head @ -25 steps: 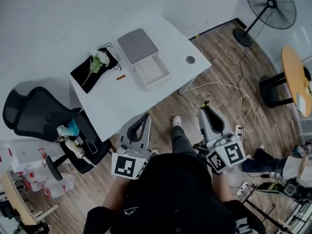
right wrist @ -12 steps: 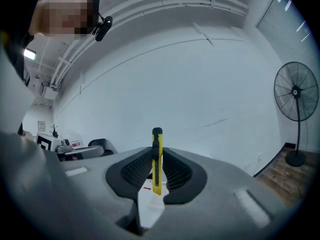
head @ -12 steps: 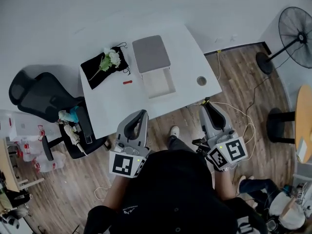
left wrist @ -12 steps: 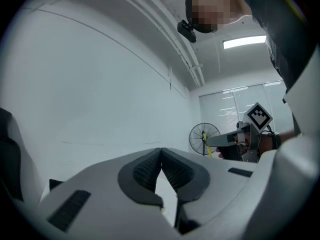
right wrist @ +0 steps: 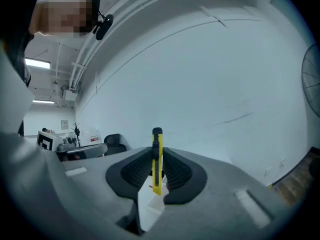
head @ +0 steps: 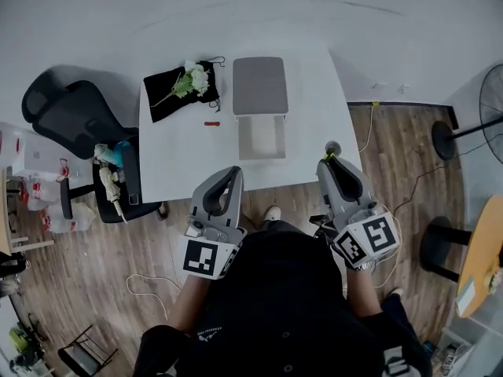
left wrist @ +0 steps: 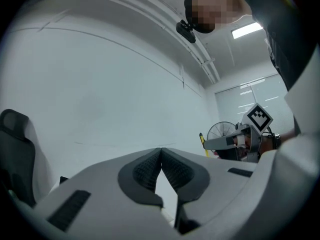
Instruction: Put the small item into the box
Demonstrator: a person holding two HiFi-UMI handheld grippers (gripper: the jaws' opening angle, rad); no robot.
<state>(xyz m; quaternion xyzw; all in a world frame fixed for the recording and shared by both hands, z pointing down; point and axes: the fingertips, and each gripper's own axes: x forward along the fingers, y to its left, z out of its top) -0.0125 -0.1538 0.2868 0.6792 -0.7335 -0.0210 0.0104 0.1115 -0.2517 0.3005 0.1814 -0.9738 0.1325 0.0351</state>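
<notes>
With the left gripper (left wrist: 161, 156) clenched on nothing and the right gripper (right wrist: 156, 160) pinching 1 yellow cutter (right wrist: 157, 139) upright, low in frame and well short of the open box (head: 261, 138) at upper centre, the thin cutter could pivot or slip free during the reach.

My left gripper (head: 233, 171), jaws pressed together with nothing between; my right gripper (head: 327, 163), jaws clamped on a yellow utility knife (right wrist: 157, 159); both held before my torso.

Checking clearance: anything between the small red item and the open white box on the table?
Nothing: in the head view, only bare white tabletop separates the small red item from the open white box.
</notes>
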